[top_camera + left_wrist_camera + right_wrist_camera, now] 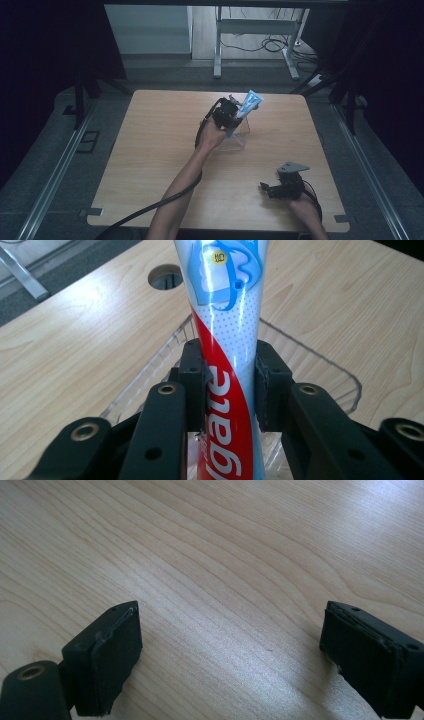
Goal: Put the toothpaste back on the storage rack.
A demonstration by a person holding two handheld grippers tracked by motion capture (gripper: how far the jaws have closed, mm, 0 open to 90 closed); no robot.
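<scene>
A: Nearest item, left gripper view: the left hand-held gripper [231, 390]. Status?

B: Clenched on the toothpaste tube [227, 355]. Both pads press the tube's sides at the red-and-white printed section. The tube runs up between the jaws and out of the top of the frame.

A: What lies behind the tube in that view?

B: A clear plastic basket [320, 365] directly beneath it, standing on the desk [75, 350]. A round cable hole [165, 277] is cut into the desk surface farther off.

A: What does the high view add?

B: Location. The left hand-held gripper [235, 111] holds the toothpaste tube [247, 106] tilted above the clear plastic basket [239, 141], near the middle of the desk [150, 150]. The tube's upper end leans toward the far right.

A: Right hand-held gripper?

B: In the high view it [265, 188] sits low near the front right of the desk, well apart from the basket. Its own view shows the right hand-held gripper [230, 655] released, jaws spread wide over bare wood grain, nothing between them.
</scene>
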